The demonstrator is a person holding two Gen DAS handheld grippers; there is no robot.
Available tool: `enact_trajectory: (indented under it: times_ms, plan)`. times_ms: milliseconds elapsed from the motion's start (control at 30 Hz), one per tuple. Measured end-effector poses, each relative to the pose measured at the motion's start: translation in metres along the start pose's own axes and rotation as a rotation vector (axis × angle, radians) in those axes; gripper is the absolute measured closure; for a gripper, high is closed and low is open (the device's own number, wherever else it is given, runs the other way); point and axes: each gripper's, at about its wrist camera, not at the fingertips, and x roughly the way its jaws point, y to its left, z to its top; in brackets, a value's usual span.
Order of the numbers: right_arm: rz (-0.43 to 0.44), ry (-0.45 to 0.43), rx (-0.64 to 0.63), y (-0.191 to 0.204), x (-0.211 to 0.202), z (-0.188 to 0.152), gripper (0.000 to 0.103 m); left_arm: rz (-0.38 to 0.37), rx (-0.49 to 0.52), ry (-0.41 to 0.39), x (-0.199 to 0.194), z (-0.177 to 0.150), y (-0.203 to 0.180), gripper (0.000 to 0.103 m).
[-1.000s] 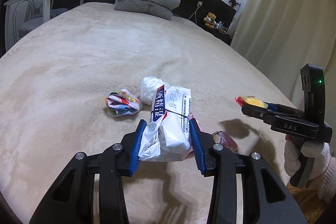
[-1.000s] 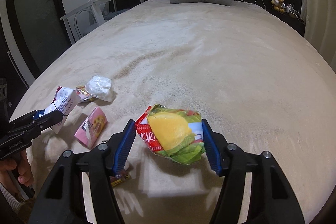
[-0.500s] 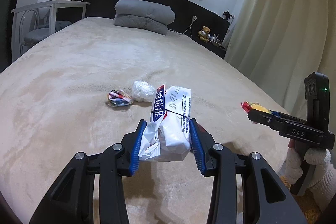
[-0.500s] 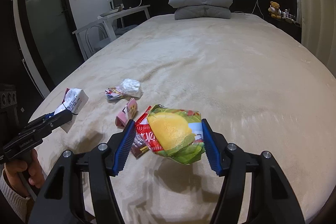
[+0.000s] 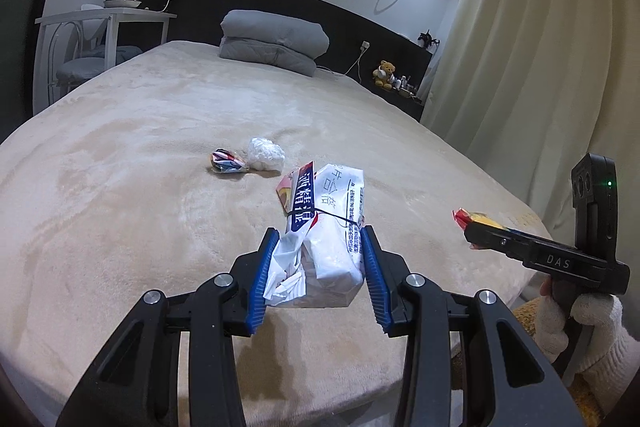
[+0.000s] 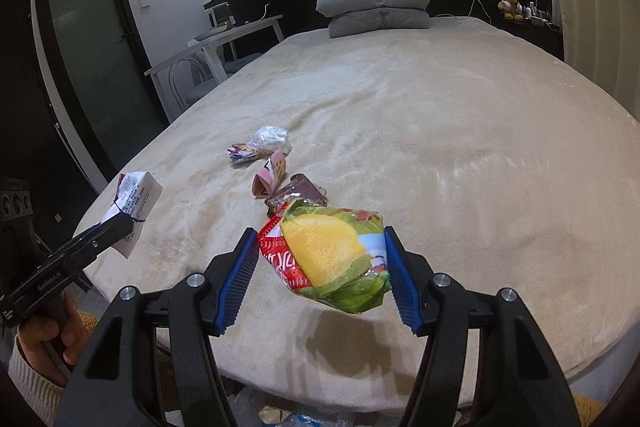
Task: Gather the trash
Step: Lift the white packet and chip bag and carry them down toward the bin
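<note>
I am seeing only the front end of the yellow snack bag (image 5: 472,218) poking past the right gripper (image 5: 470,237) in the left wrist view; whether its fingers are pinching is hidden there. Beside the bed (image 6: 460,131), small items around the teddy bear (image 6: 509,4) are reading too small to identify. Below the bed's near edge, crumpled clear plastic (image 6: 280,415) is being cut off by the frame. The brown wrapper (image 6: 298,193) is partly hiding behind the snack bag.

Wide bed (image 6: 460,131) under a beige plush cover. Folded grey bedding (image 6: 378,5) up at the head. Near the foot: white crumpled bag (image 6: 273,138), colourful wrapper (image 6: 242,151) touching it, pink packet (image 6: 270,179), brown wrapper (image 6: 298,191).
</note>
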Motion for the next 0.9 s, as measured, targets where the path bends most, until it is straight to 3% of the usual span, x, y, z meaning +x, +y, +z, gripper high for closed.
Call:
enact_trajectory:
  times_ms: [333, 633, 767, 900]
  plan:
    - [0.015, 0.025, -0.006, 0.022, -0.030, -0.047, 0.041, -0.001, 0.033, 0.013, -0.035, -0.034, -0.027, 0.063]
    - [0.055, 0.037, 0.042, 0.029, -0.061, -0.066, 0.041, 0.025, 0.057, 0.094, -0.064, -0.075, -0.044, 0.063]
    - [0.097, 0.064, 0.081, 0.031, -0.068, -0.073, 0.041, -0.029, 0.013, 0.117, -0.081, -0.093, -0.047, 0.063]
    - [0.100, 0.145, 0.113, 0.034, -0.060, -0.089, 0.041, -0.050, -0.007, 0.145, -0.091, -0.104, -0.046, 0.063]
